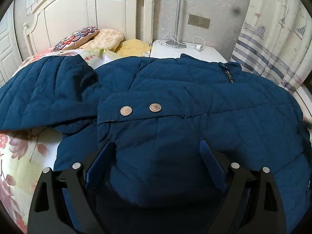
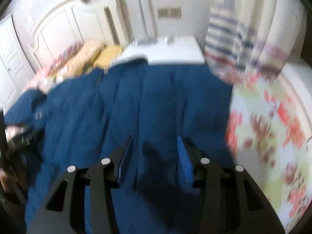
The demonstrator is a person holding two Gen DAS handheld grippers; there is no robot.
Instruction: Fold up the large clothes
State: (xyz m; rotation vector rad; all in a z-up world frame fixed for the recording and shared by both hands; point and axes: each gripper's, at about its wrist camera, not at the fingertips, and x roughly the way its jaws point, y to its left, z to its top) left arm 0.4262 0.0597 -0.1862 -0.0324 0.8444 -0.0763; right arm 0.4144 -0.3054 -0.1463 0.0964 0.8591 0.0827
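A dark blue quilted jacket (image 1: 195, 97) lies spread on the bed, zipper collar at the far right, one sleeve (image 1: 46, 93) stretched to the left. A cuff (image 1: 140, 113) with two metal snaps lies folded onto the body. My left gripper (image 1: 156, 146) is open, its blue pads on either side of a bunched part of that cuff fabric. In the blurred right wrist view the jacket (image 2: 136, 101) fills the middle. My right gripper (image 2: 155, 142) is open just above it, nothing between its pads.
The bed has a floral sheet (image 1: 23, 156) and pillows (image 1: 93, 39) by a white headboard (image 1: 78, 11). A white nightstand (image 1: 185, 50) with a lamp and charger stands behind. A striped curtain (image 1: 273, 39) hangs at the right. The floral sheet (image 2: 269, 136) lies bare right of the jacket.
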